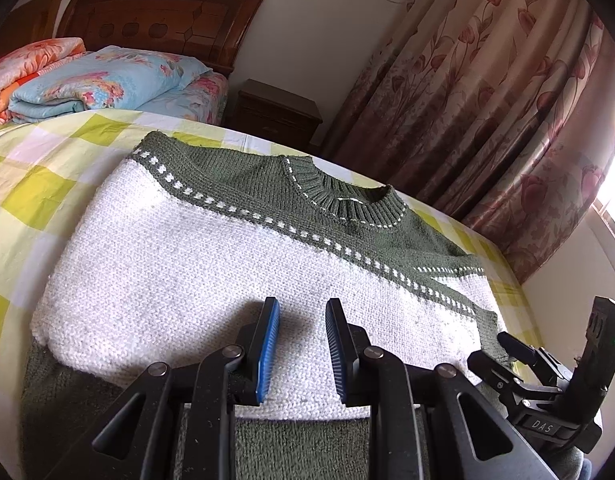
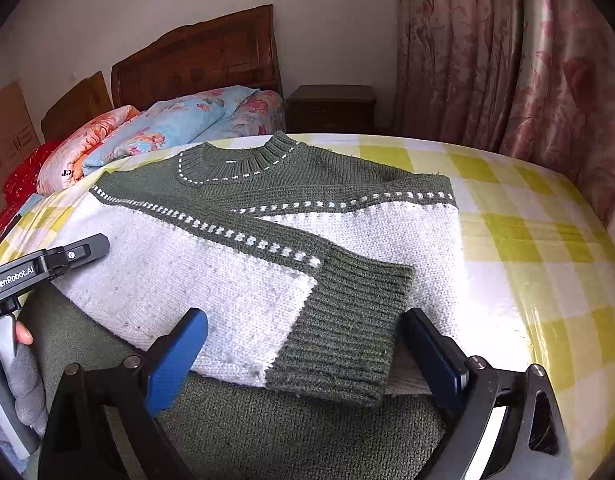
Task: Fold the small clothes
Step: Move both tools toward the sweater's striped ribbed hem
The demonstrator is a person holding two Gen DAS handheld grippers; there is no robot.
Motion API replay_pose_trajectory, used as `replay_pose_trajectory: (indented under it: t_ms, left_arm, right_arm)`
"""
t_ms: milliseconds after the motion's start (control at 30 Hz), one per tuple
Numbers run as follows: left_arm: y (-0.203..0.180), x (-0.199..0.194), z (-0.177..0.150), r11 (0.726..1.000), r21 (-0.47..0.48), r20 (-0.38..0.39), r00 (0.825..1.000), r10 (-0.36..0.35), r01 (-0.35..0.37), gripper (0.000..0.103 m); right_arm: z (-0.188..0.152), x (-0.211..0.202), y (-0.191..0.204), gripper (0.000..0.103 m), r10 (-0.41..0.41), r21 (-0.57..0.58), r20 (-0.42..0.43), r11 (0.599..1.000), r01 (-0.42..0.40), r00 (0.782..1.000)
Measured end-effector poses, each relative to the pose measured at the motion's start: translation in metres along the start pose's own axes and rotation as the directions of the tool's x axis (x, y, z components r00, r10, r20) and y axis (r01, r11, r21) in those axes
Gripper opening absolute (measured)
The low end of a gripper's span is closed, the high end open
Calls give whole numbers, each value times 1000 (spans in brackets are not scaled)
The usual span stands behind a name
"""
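A small knitted sweater (image 1: 195,264), white with a green yoke, collar and hem, lies flat on the bed with both sleeves folded across its body. In the right wrist view the sweater (image 2: 211,280) shows a folded sleeve ending in a green ribbed cuff (image 2: 339,332). My left gripper (image 1: 301,308) hovers over the white body near the hem, open and empty. My right gripper (image 2: 305,322) is wide open, with a finger on each side of the cuff, holding nothing. The right gripper also shows in the left wrist view (image 1: 547,360).
The bed is covered by a yellow-green checked sheet (image 2: 527,240). Folded floral quilts (image 1: 87,80) lie by the wooden headboard (image 1: 159,12). A dark nightstand (image 2: 331,108) and pink floral curtains (image 2: 507,60) stand beyond the bed's far edge.
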State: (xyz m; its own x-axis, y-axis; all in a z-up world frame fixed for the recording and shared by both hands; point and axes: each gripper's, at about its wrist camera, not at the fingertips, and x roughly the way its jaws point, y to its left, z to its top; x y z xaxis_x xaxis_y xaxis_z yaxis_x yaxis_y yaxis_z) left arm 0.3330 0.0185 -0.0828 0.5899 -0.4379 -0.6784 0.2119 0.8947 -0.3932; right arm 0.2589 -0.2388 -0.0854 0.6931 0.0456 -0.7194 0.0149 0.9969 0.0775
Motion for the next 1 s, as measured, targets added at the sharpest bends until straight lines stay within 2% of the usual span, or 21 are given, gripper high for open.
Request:
replay_pose_trajectory:
  t_ms: [67,133,200,267,333,433,500,567,633,667,700,733,767,800,867,900,967,1000]
  left_arm:
    - [-12,-20,-7,999,35,-8,999,41,-41,24]
    - [-27,-39,-21,996,91,-13,1000,18,-17,24]
    - [-42,-43,-38,984,171,-56,997,54,-44,24]
    - [-48,-29,-57,965,247,-129,984,125,-90,25]
    - [-45,-33,-70,946,304,-71,988,141,-113,26]
    - [-17,-50,-71,970,226,-77,991,108,-88,26]
    - [14,-64,-70,986,152,-74,994,83,-71,25]
    - [43,-79,-71,998,66,-75,997,10,-5,24]
    - [62,-89,-75,998,-4,-59,996,-70,70,22]
    - [64,-91,-76,997,-25,-50,996,-72,70,22]
    - [61,-93,-77,999,-21,-48,998,-43,42,22]
    - [53,-94,-79,999,-4,-53,998,34,-35,24]
    - [41,-94,-82,992,16,-57,991,125,-124,23]
    - [30,-95,-85,991,30,-47,990,133,-132,22]
    - [5,-96,-94,997,73,-42,998,42,-39,25]
    - [-9,-92,-98,993,110,-51,998,40,-34,25]
    - [-29,-76,-108,976,205,-91,992,92,-72,25]
    - [-32,-74,-113,966,242,-76,991,114,-92,25]
  right_arm:
    - [-1,-12,10,103,-25,-11,1,1000,25,1000]
    - [-9,-32,30,103,4,-64,20,998,-2,1000]
    - [-21,-43,60,103,14,-184,2,983,-13,1000]
    - [-35,-38,88,103,-3,-294,-47,956,-11,999]
    - [-47,-24,100,103,18,-309,-113,950,-52,993]
    - [-52,-24,81,103,49,-210,-118,975,-73,992]
    - [-57,-30,61,103,34,-179,-115,982,-54,993]
    - [-64,-39,34,103,6,-133,-106,991,-20,994]
    - [-71,-48,12,103,-15,-81,-101,997,7,995]
    - [-73,-53,4,103,-14,-54,-98,999,8,995]
    - [-75,-55,1,103,-30,-42,-101,999,26,994]
    - [-76,-55,1,103,-69,-46,-113,997,64,991]
    - [-76,-57,6,103,-86,-52,-112,995,81,990]
    - [-76,-61,13,103,-80,-51,-102,996,75,992]
    - [-75,-70,38,103,-8,-86,-65,996,2,998]
    - [-75,-73,55,103,16,-131,-52,991,-23,999]
    - [-79,-70,92,103,38,-248,-77,967,-56,996]
    - [-84,-66,106,103,40,-303,-99,951,-68,994]
